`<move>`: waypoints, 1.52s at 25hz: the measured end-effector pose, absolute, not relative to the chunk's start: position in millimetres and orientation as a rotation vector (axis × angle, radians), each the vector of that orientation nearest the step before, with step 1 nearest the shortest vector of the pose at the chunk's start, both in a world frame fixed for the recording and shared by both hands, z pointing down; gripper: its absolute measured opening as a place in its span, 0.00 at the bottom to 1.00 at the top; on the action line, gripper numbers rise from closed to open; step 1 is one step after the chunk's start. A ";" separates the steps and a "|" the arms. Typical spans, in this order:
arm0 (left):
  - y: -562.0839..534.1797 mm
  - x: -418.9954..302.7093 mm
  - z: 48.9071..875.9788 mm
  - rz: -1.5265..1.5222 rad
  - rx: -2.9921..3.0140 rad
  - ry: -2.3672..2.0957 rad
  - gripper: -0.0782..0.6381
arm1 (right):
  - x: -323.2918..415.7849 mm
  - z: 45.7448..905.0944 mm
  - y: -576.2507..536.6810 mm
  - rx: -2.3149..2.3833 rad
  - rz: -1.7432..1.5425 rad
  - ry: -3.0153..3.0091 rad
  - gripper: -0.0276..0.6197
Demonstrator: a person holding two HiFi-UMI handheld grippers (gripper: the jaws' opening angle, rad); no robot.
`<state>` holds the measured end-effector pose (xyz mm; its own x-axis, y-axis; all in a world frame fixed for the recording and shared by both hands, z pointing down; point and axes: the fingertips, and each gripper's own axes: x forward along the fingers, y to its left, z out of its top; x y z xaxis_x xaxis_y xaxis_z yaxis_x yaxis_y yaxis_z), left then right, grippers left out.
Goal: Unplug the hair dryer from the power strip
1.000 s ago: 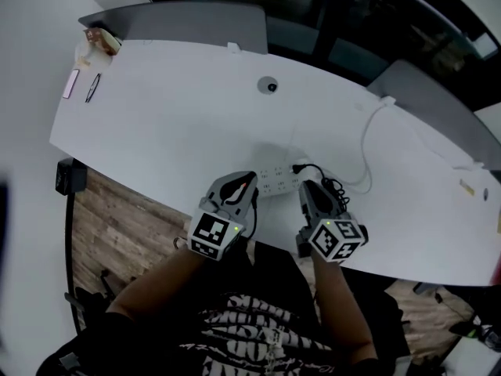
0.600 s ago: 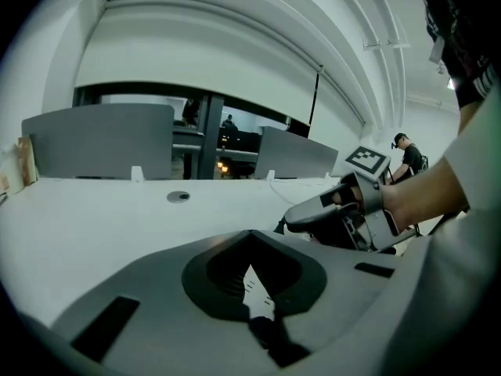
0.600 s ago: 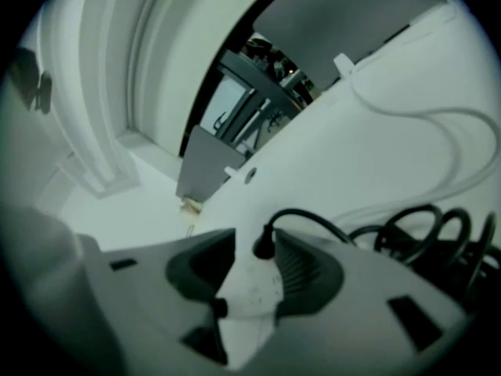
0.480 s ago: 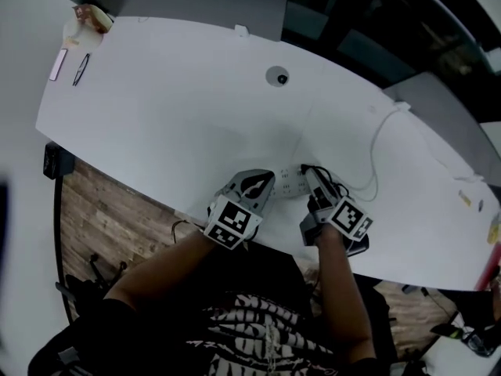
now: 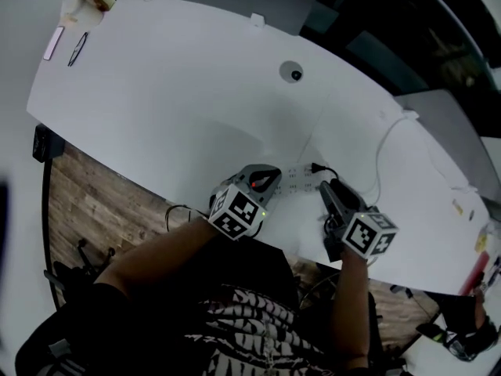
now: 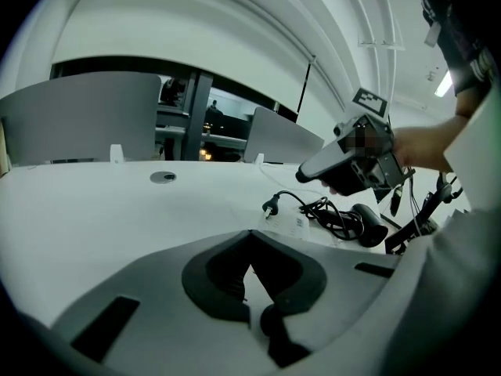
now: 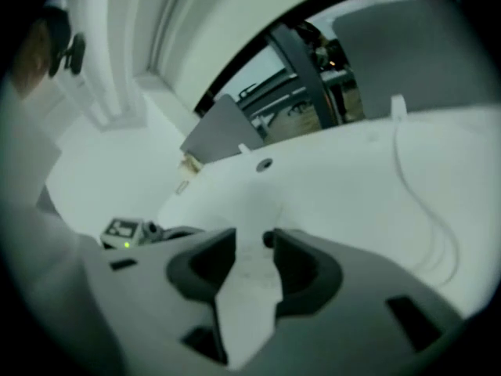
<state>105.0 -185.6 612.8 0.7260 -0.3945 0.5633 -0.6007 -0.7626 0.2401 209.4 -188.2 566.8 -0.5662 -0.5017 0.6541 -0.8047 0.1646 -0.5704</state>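
1. Lying flat on the white table (image 5: 196,92), near its front edge: the power strip (image 5: 291,178), white, running between the two tools.
2. Resting just beside the strip's right end: the black plug (image 6: 271,207). Its prongs are showing bare in the left gripper view, so it is sitting out of the socket. By my reading, the unplugging itself is done.
3. Trailing from the plug: the black cord (image 6: 329,210), bunching in a loose tangle and leading to the hair dryer (image 6: 368,224). The dryer is lying on the table just past the tangle, below the right tool.
4. Left hand-held gripper (image 6: 250,240): its jaws are sitting closed together with nothing between them. It is pointing down at the strip's left end, probably placed there to steady the strip against the pull on the plug. Whether it is touching the strip I cannot tell.
5. Right hand-held gripper (image 7: 249,240): its jaws have just been opening and are standing wide apart, with only bare table showing through the gap. It is hovering over the cord and dryer, near the plug, which suggests it is letting the plug go rather than reaching for it.
6. Remaining, as I judge it: only drawing both hand-held grippers clear of the strip.
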 end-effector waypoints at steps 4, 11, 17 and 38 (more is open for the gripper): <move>-184.5 103.1 617.2 0.686 2.506 -0.777 0.15 | 234.6 581.7 -209.7 1.055 1.039 -2.048 0.30; -186.3 109.8 624.3 0.720 2.515 -0.816 0.15 | 216.5 638.6 -205.4 0.441 0.700 -1.883 0.30; -186.4 106.0 627.8 0.740 2.512 -0.878 0.15 | 205.5 639.8 -204.2 0.308 0.419 -1.840 0.17; -192.4 104.1 621.7 0.651 2.515 -0.946 0.15 | 179.7 635.2 -170.6 0.323 0.084 -1.447 0.17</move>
<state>104.1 -192.4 621.7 0.6670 -0.5143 0.5391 -0.6875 -0.7037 0.1793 179.7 -170.6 635.2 0.1292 -0.1371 0.9821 -0.2501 0.9539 0.1661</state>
